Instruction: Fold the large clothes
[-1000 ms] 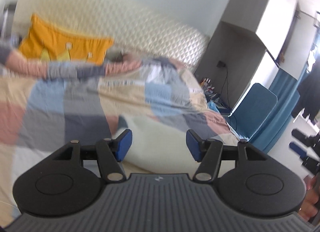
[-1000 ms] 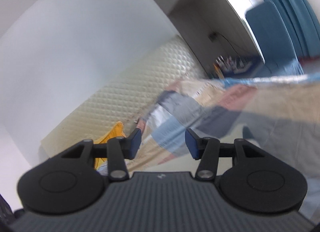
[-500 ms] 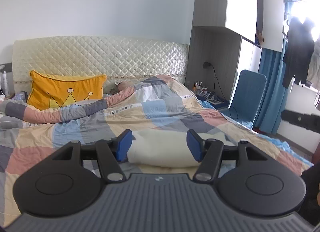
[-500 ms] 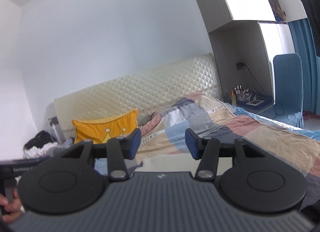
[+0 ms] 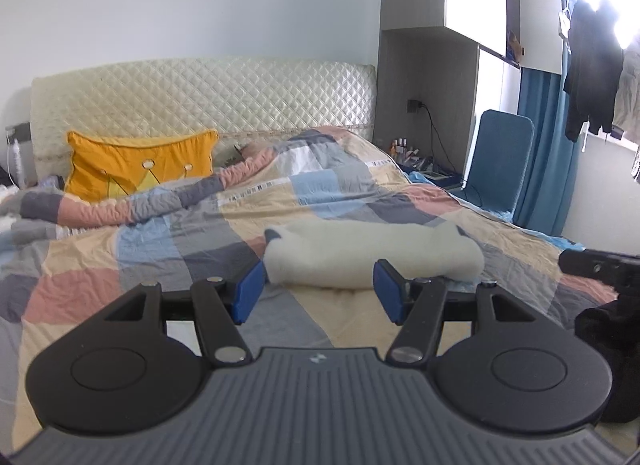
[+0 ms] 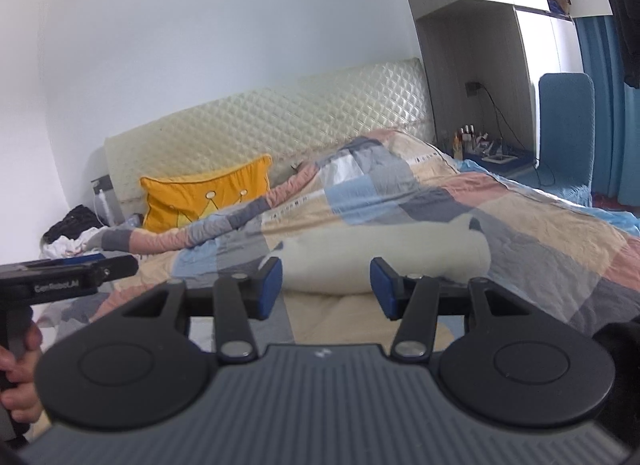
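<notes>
Left wrist view: fluffy cream garment (image 5: 372, 261), rolled into a soft log, on wrinkled patchwork quilt (image 5: 280, 201), 12 o'clock of left gripper (image 5: 318, 292). Both grippers, right gripper (image 6: 325, 289) too, part-open and empty. Blurred, tilted views a second ago are now level and sharp.

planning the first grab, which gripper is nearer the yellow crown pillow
Left. The yellow crown pillow sits at the headboard on the bed's left side. The left gripper hovers on that side of the bed; the right gripper hovers further right, across from it. Both are open and empty.

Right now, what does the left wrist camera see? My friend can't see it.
The open left gripper hovers before a cream garment lying on a patchwork quilt. Behind are an orange crown cushion and a blue chair.
</notes>
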The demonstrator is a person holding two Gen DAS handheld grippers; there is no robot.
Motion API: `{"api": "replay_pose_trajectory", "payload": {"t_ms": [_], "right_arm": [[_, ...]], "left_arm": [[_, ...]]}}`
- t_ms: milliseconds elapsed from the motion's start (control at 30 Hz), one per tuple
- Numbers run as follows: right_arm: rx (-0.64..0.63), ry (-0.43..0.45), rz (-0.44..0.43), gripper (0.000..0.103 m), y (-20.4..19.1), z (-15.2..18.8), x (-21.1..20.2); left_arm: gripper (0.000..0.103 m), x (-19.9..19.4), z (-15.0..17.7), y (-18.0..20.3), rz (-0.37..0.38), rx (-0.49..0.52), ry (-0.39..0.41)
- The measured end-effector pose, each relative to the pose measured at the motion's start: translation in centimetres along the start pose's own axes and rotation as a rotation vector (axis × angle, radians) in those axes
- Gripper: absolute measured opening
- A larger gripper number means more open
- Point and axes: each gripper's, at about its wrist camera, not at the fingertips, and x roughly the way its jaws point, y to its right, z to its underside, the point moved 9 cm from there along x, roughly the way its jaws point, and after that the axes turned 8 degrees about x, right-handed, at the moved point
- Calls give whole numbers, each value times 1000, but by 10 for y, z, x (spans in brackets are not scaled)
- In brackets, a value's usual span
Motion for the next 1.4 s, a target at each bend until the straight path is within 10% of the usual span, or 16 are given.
{"api": "replay_pose_trajectory", "payload": {"t_ms": [1100, 1400], "right_arm": [[-10, -25, 71, 53, 8, 23, -3], [-18, -31, 88, 53, 12, 22, -2]], "left_arm": [[71, -4, 12, 0, 7, -7, -4], [99, -5, 9, -7, 14, -46, 9]]}}
